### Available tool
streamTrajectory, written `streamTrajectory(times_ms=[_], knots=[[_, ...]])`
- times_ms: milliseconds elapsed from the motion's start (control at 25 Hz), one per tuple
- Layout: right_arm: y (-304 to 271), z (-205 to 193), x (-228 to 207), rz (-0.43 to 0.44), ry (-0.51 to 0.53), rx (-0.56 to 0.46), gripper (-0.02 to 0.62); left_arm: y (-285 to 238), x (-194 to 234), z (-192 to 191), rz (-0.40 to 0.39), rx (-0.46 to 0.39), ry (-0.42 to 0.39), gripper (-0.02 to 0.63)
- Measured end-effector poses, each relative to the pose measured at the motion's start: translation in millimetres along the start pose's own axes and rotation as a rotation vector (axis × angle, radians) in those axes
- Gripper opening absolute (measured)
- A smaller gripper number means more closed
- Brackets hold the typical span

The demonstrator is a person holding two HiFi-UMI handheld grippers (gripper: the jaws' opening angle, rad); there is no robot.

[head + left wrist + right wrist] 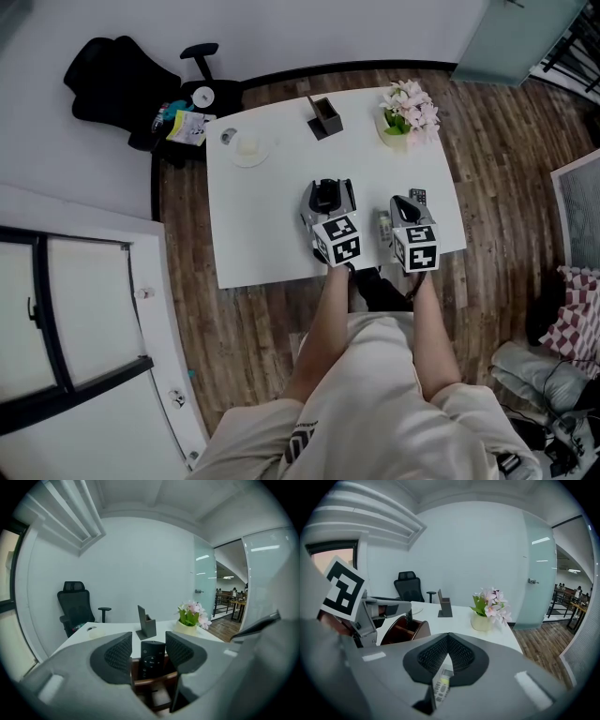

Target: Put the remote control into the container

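Over the white table (112, 631), left gripper (149, 645): jaws wide, pressing on nothing.
Remote control (152, 657): black, standing upright between those jaws, down in the container.
Container (153, 679): brown, right below the jaws.
Right gripper (448, 640): jaws pressed together, empty; a pale second remote (440, 686) lies beneath.

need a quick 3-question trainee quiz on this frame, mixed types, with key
1. True or false: the right gripper has its jaws apart.
2. What stands between the jaws of the left gripper? A) flowers B) black remote C) chair
3. Fill in: the black remote stands in the brown ___.
Key: 1 false, they are shut. 2 B, with the jaws open either side of it. 3 container.
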State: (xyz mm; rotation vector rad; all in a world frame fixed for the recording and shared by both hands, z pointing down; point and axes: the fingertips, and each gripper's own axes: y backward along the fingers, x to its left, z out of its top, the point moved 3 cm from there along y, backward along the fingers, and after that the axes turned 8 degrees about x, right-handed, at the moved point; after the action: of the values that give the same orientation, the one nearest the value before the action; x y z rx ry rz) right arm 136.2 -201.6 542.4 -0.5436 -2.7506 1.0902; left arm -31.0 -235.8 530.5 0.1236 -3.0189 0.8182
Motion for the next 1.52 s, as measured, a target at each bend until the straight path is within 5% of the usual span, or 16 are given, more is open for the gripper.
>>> streamTrajectory(times_ms=[400,640,880,1520], knots=[[6.9,-3.8,19.9,-0.009,-0.052,-0.041,0.002,48.3,59.8,-7.9,0.041,-0.044,0.010,0.219],[7.4,-13.0,41.1,0.002,-0.069,-0.043,0.002,71.3,91.3,-29.6,0.097,-0.038,0.019,0.113],[9.2,-23.5,53.0,-0.008,-0.066,-0.029,0.002,79.4,101.7,-48.0,0.050,-0.019,0.037,0.006],[25.6,-40.7,39.4,-0.062,-0.118,-0.022,0.002,76.9,93.4,-56.8,-0.037,0.003,0.065,0.005]])
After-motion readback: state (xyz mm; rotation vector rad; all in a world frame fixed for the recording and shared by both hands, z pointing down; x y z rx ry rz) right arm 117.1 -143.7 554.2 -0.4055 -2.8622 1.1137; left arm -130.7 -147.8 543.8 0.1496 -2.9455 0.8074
